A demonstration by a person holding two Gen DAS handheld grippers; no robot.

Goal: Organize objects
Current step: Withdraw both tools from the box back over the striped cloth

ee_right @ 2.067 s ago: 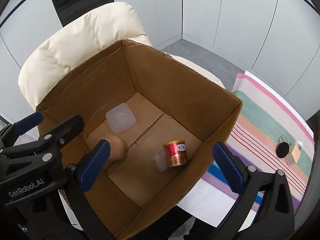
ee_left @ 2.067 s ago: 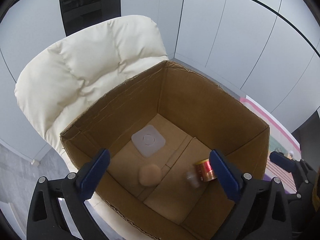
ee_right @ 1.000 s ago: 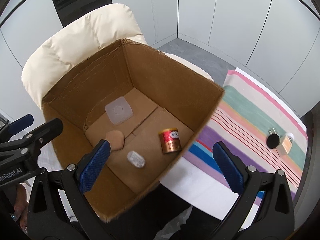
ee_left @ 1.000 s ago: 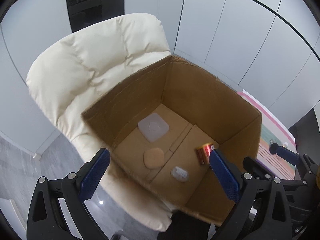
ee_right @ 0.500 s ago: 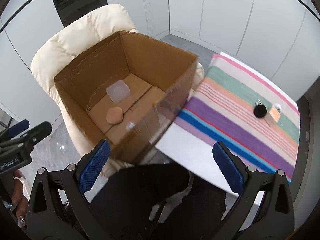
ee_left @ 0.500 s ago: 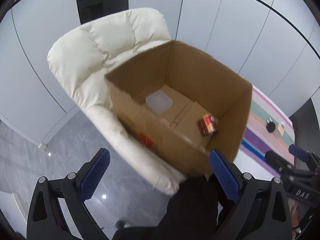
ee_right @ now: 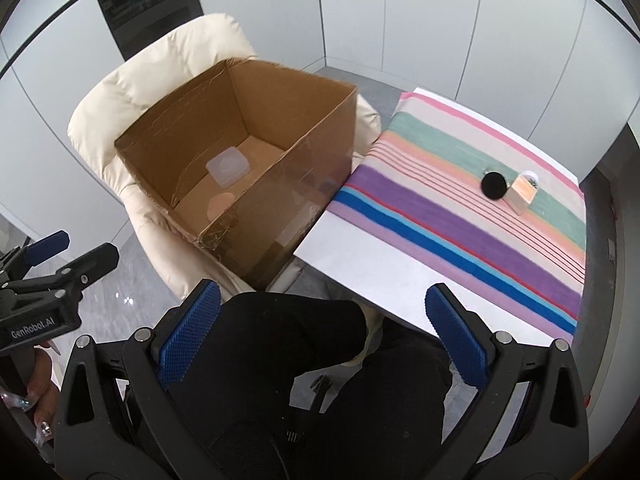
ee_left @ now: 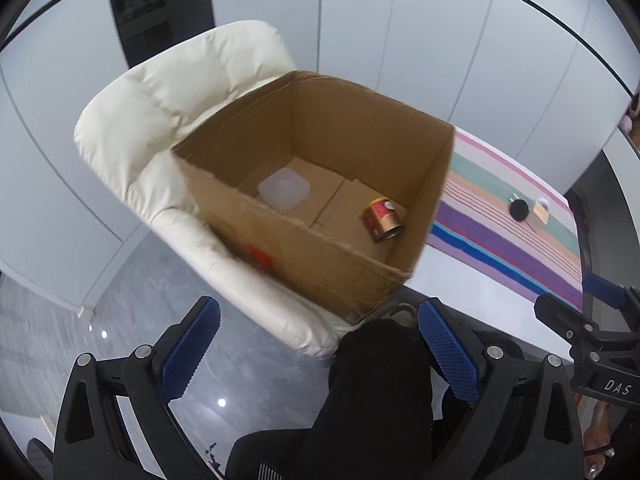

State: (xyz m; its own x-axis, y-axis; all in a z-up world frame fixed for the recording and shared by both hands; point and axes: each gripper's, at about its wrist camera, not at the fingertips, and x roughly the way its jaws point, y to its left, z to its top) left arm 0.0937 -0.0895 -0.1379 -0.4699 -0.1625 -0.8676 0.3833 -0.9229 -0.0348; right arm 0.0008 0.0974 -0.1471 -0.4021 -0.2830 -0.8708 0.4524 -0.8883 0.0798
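Cardboard box (ee_left: 320,248) on padded cream chair (ee_left: 160,120) | red metal can (ee_left: 382,219) inside | left tongs (ee_left: 318,344), right tongs (ee_right: 314,330) wide open, empty

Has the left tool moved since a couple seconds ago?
Yes. The left tool pulled back and up from the cardboard box, which now sits farther off and looks smaller.

pale panelled walls (ee_left: 440,40), glossy grey floor (ee_left: 132,280), cream padded armchair (ee_left: 160,112).
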